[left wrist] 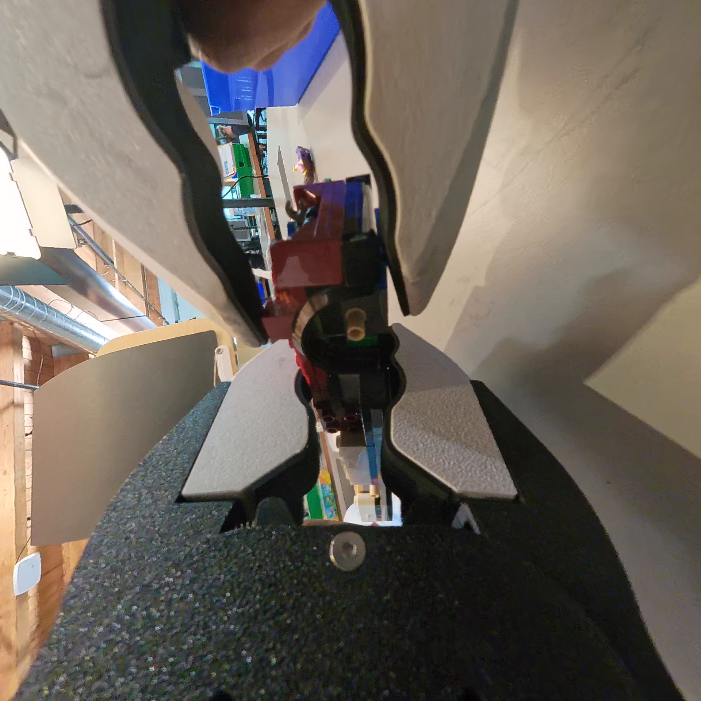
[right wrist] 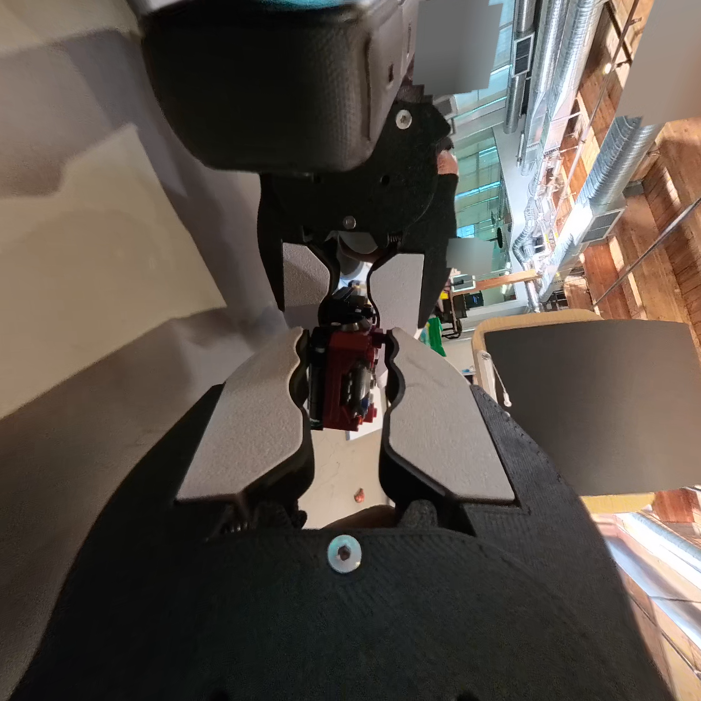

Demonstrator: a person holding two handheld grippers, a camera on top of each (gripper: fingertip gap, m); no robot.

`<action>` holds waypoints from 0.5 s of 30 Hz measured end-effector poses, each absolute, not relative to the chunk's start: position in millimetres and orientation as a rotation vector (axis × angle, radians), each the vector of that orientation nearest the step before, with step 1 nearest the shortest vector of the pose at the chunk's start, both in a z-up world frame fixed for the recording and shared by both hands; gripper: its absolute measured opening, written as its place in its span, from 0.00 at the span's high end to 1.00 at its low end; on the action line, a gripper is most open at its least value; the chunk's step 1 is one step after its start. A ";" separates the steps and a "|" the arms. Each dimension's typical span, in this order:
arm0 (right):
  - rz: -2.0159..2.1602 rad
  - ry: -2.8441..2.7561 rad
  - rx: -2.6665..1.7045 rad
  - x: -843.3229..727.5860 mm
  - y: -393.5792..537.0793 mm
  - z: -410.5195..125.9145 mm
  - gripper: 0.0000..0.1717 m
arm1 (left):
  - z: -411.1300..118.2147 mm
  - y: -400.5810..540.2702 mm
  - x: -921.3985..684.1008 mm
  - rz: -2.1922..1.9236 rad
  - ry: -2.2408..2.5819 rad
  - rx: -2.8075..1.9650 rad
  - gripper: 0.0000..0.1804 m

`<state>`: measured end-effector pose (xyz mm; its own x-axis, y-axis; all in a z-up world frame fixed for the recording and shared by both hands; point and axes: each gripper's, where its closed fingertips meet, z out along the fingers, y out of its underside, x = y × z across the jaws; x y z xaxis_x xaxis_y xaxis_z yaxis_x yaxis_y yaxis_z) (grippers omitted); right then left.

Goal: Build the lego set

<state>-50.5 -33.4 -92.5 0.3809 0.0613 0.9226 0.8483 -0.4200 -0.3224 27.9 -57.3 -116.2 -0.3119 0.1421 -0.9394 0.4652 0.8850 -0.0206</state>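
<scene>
A toy brick model of dark red, black and blue bricks [left wrist: 307,261] hangs in the air between my two grippers, which face each other. My left gripper [left wrist: 347,352] is shut on its black end, where a tan peg [left wrist: 356,322] sticks out. My right gripper [left wrist: 330,322] comes in from the top of the left wrist view, its fingers [left wrist: 235,288] pressed on the dark red side. In the right wrist view my right gripper [right wrist: 347,337] is shut on the model [right wrist: 341,360], and the left gripper [right wrist: 351,299] grips its far black end.
A white table [left wrist: 569,227] lies beside the grippers, with a small purple toy figure [left wrist: 305,163] and a small red piece [right wrist: 358,494] on it. A chair with a dark back [right wrist: 588,398] stands close by. A hand [left wrist: 258,38] shows behind the right gripper. Left tips to right tips: about 8 centimeters.
</scene>
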 end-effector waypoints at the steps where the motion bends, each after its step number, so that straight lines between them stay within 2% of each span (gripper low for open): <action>1: -1.174 -0.786 -1.751 -48.7 -33.0 -91.2 0.78 | -115.0 -55.9 29.7 -0.337 1.877 0.442 0.81; 6: -1.237 -0.709 -1.698 -46.5 -38.0 -80.7 0.65 | -120.4 -48.4 37.4 -0.297 1.883 0.414 0.80; 15: -1.149 -0.604 -1.839 -51.3 -74.4 -102.5 0.66 | -135.4 -50.2 38.0 -0.270 1.929 0.411 0.80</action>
<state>-51.3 -74.4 -102.5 0.4582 -0.0394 0.8880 0.7542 -0.5114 -0.4119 38.0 -50.2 -135.4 -0.3476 0.1578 -0.9243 0.4053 0.9142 0.0036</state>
